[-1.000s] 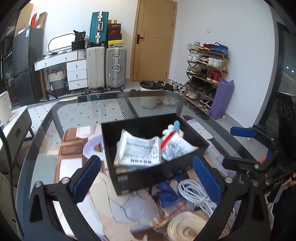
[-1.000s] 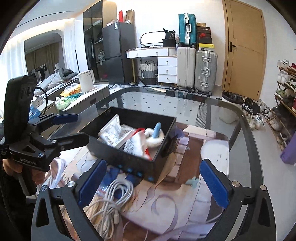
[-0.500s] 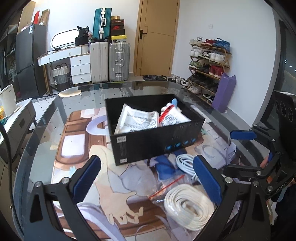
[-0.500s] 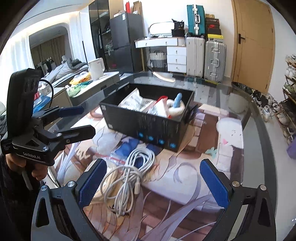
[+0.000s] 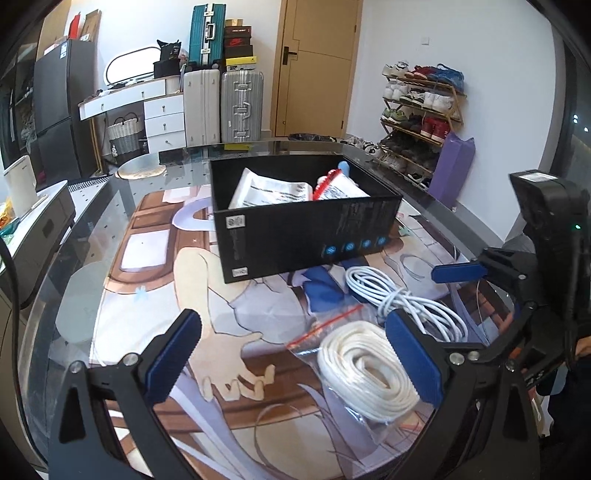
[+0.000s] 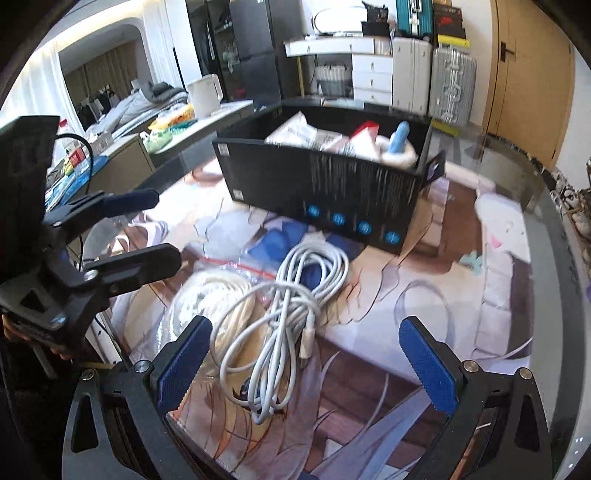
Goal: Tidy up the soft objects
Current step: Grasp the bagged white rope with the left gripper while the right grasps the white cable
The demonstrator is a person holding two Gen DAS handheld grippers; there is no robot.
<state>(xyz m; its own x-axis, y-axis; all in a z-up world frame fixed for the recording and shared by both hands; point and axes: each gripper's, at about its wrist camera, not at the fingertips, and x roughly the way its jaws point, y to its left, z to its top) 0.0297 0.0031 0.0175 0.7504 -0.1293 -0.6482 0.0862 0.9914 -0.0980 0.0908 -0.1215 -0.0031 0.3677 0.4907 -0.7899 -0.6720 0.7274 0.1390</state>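
Where suitcases (image 5: 225, 103) line the wall, glass table (image 5: 74, 258), printed mat (image 5: 155, 306), black box (image 5: 306, 229).

Door (image 5: 317, 70): tan wood, dark handle, shut, far wall.
Suitcases (image 5: 242, 105): silver and white upright side by side left of the door; a teal one (image 5: 207, 33) stacked above, boxes beside it.
Shoe rack (image 5: 421, 110): right wall, several tiers, full of shoes.
Purple bag (image 5: 452, 170): leaning at the foot of the rack.
White drawers (image 5: 164, 118): left of the suitcases, woven basket (image 5: 123, 136) beside.
Fridge (image 5: 55, 107): dark, far left.
Kettle (image 6: 205, 94): white, on a side counter.
Worktop (image 5: 74, 295): glass, under a printed cartoon mat (image 5: 155, 291).
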